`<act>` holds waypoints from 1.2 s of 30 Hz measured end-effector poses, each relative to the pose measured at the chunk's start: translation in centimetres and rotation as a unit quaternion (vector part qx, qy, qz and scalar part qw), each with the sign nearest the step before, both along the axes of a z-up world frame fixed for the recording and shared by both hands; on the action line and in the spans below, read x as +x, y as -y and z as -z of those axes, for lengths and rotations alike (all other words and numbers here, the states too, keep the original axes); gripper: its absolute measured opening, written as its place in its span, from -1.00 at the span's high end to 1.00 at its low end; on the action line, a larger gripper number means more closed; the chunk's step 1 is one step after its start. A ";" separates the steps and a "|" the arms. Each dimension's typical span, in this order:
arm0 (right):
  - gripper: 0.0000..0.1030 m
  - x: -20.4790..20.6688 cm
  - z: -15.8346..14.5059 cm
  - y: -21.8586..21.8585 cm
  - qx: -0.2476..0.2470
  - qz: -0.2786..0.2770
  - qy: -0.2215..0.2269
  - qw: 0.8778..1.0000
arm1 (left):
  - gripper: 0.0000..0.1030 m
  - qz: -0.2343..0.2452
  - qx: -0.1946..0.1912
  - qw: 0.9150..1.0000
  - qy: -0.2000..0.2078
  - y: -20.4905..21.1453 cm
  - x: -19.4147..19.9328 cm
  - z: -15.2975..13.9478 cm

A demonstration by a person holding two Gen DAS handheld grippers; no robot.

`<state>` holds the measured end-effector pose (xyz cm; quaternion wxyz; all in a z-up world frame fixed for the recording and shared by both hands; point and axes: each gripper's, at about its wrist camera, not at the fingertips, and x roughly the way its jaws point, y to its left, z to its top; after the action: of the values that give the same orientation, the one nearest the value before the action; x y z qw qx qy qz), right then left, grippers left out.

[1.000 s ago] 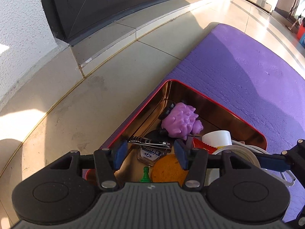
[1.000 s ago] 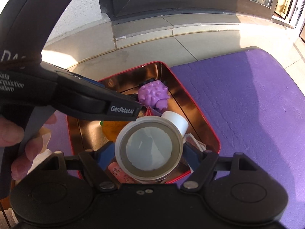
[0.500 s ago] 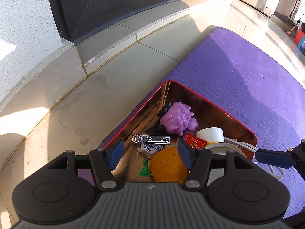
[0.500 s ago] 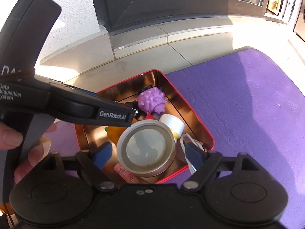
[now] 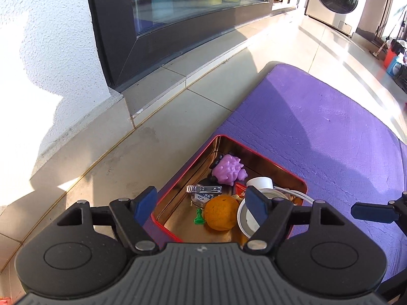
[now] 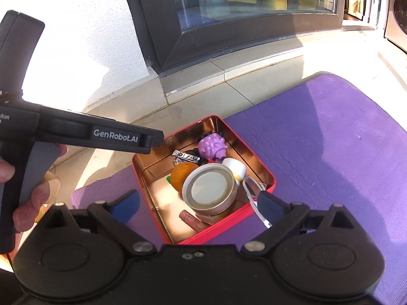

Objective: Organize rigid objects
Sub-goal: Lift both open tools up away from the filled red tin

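A red tin box (image 5: 277, 164) (image 6: 267, 171) with a gold inside sits on a purple mat (image 5: 330, 127) (image 6: 330, 132). It holds a purple spiky toy (image 5: 229, 169) (image 6: 212, 147), a nail clipper (image 5: 203, 189) (image 6: 184, 155), an orange ball (image 5: 220, 212) (image 6: 182, 175), a green pawn (image 5: 199, 219), a white cup (image 5: 260, 183) (image 6: 235, 166), a round lidded tin (image 6: 209, 190) (image 5: 245, 219), a white cable (image 6: 250, 197) and a pink tube (image 6: 192, 221). My left gripper (image 5: 201, 204) and right gripper (image 6: 198, 204) are both open and empty, raised above the box.
Beige floor tiles (image 5: 101, 152) and a raised step run along a white wall with a dark window frame (image 5: 178, 25). A washing machine (image 5: 335, 0) stands far right. The left gripper's body (image 6: 84, 132) and the hand that holds it fill the left of the right wrist view.
My right gripper opened and let the round lidded tin go into the box, then rose. My left gripper also lifted back and away from the box, still open.
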<state>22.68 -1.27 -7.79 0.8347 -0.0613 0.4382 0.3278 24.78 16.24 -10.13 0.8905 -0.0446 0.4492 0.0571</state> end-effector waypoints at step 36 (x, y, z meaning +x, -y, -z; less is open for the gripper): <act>-1.00 -6.1 -5.2 9.3 0.076 0.066 0.034 0.994 | -0.99 -0.043 -0.016 0.999 0.011 5.8 -10.5 -4.1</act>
<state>16.55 -10.52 -2.55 0.8712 0.0202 0.3866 0.3020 14.27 10.41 -6.05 0.8914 -0.0784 0.4376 0.0881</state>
